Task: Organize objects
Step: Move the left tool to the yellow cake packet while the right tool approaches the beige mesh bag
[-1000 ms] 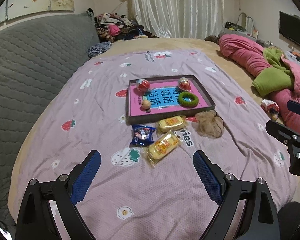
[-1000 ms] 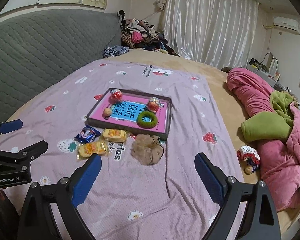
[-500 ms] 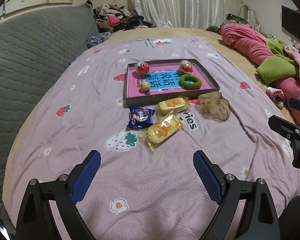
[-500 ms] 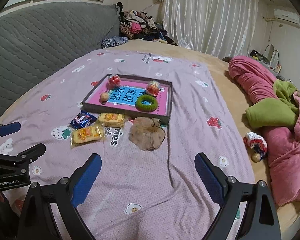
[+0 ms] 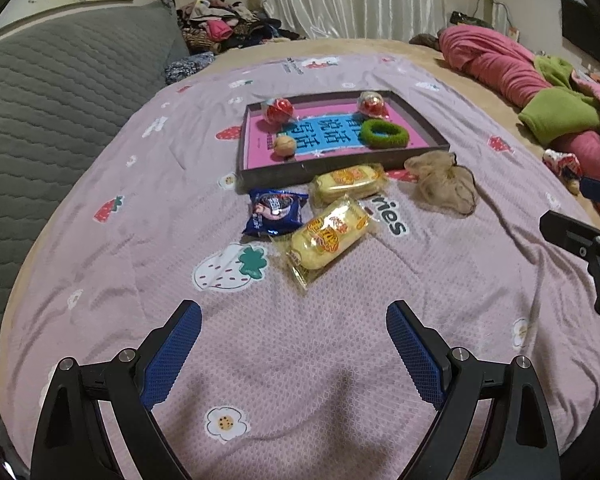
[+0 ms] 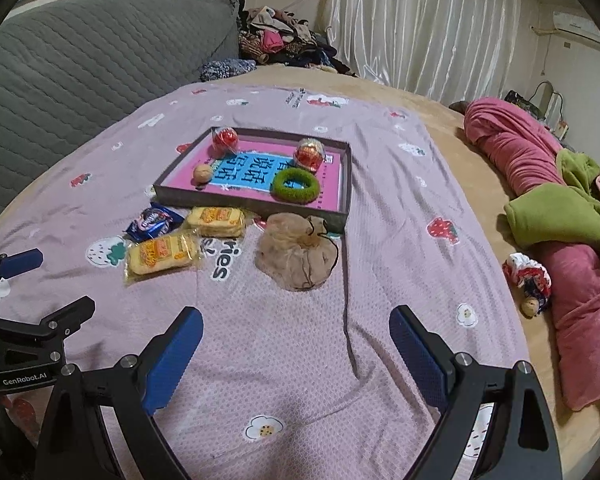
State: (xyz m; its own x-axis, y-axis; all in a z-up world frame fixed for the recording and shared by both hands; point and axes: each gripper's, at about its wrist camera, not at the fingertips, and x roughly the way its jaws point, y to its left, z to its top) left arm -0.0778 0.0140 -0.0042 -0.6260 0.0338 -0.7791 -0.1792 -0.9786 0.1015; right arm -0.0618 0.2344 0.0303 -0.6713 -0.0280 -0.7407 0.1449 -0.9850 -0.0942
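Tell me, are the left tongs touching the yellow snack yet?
Apart. In the left wrist view, the left tongs stand open over bare pink blanket, and the nearer yellow snack pack lies farther up the bed with blanket showing between them.

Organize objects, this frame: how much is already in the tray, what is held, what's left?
Done: two red balls, a walnut and a green ring lie in the tray. In hand: nothing; both grippers open. Left: two yellow snack packs, blue packet, tan pouch.
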